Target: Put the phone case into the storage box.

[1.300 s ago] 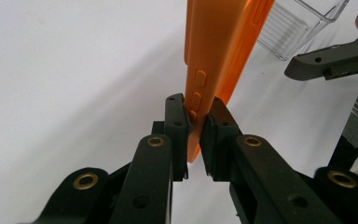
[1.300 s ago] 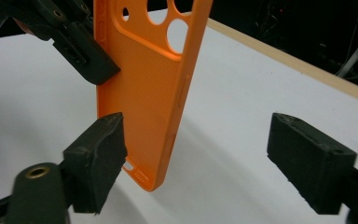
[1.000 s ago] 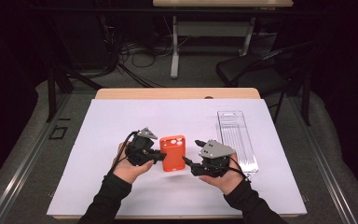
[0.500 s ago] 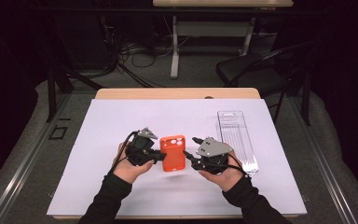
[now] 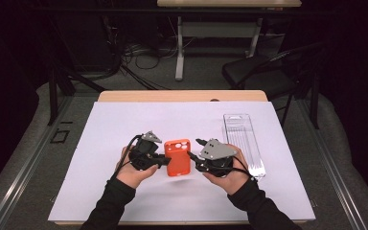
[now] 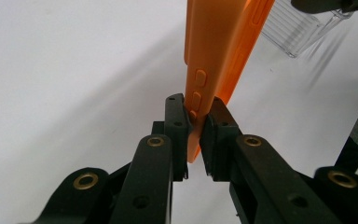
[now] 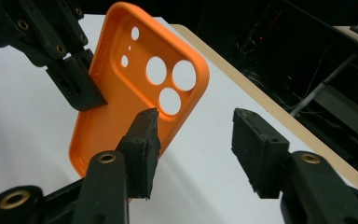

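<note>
An orange phone case (image 5: 178,157) is held up above the middle of the desk (image 5: 124,124), which is covered with a white sheet, between the person's two hands. The left hand-held gripper (image 5: 160,160) is clamped on the case's left edge. In the left gripper view its two black jaws pinch the thin side wall of the phone case (image 6: 214,56) just below the small raised side buttons, with the pads pressed against both faces.

The right hand-held gripper (image 5: 197,163) sits just beside the case's right edge. In the right gripper view its jaws stand apart and have just been closing. One jaw lies in front of the lower part of the phone case (image 7: 135,88), near the round camera holes, and the other jaw hangs free over the white sheet. The pads do not press on the case, so this hand-held gripper (image 7: 196,140) is open and holds nothing. The same view shows the left hand-held gripper (image 7: 81,93) biting the case's far edge.

A clear plastic tray (image 5: 242,141) lies flat on the desk to the right, close to the right hand (image 5: 227,175) and apart from the case. The left hand (image 5: 133,173) rests low over the sheet.
</note>
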A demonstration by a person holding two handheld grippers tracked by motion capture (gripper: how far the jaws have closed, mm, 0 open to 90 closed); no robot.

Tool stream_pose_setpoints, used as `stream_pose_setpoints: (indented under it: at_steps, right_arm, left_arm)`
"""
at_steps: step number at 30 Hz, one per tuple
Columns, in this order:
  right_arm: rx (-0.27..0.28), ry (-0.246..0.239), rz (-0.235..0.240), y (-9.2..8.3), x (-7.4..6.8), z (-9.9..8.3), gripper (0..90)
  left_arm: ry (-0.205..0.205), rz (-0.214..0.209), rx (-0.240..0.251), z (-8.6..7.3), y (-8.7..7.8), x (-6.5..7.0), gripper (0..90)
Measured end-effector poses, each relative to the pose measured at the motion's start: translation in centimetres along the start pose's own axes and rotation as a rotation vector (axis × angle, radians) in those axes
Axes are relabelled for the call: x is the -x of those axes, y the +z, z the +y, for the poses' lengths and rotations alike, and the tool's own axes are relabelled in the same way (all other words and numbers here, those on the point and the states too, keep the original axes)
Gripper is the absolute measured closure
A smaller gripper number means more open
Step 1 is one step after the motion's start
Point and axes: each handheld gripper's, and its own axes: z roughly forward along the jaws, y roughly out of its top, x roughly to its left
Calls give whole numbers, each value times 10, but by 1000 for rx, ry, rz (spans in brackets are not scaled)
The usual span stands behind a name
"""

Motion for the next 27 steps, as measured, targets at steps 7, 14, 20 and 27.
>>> stream_pose_setpoints:
  at_steps: [7,14,20,27]
  right_arm:
    - [10,-17,1,0,-1,7,572]
    - [3,-14,0,1,-1,13,633]
    - [-6,-17,-1,3,-2,15,677]
    - [-19,-6,-4,5,-2,18,710]
  left_arm:
    - [5,2,-4,0,1,2,820]
    - [9,9,-11,0,1,2,819]
    - [12,9,-12,0,2,3,820]
    - [22,13,-17,0,3,5,820]
